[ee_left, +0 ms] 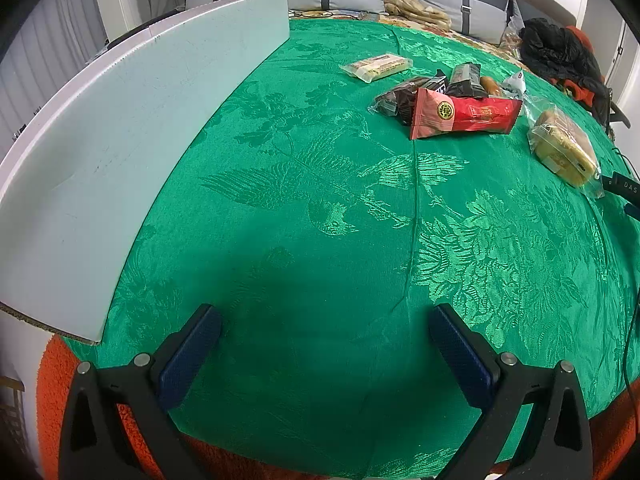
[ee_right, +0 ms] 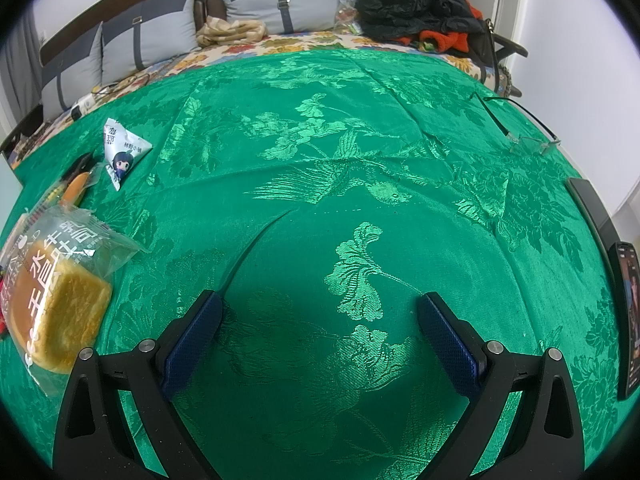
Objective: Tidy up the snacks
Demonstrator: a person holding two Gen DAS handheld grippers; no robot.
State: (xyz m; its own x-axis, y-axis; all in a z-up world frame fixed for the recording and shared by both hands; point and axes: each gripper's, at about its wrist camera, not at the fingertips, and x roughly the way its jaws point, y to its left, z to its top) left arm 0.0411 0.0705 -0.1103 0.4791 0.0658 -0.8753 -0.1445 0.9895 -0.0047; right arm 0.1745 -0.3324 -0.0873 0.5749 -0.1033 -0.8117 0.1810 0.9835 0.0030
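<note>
Snack packets lie in a loose pile on the green cloth (ee_left: pixel 304 208): a red packet (ee_left: pixel 464 114), dark wrapped ones (ee_left: pixel 466 80), a pale bar (ee_left: pixel 376 66) and a bagged toast loaf (ee_left: pixel 564 148). My left gripper (ee_left: pixel 324 320) hovers open over bare cloth, well short of the pile. In the right wrist view the same toast loaf (ee_right: pixel 56 300) lies at the left, with a small white triangular packet (ee_right: pixel 122 152) behind it. My right gripper (ee_right: pixel 320 312) is open and holds nothing, to the right of the loaf.
A white cardboard flap (ee_left: pixel 132 128) stands along the left of the cloth. Glasses (ee_right: pixel 528 140) and a phone (ee_right: pixel 630 320) lie at the right edge. Cushions (ee_right: pixel 280 4) and a heap of dark clothes (ee_right: pixel 416 4) sit on the sofa behind.
</note>
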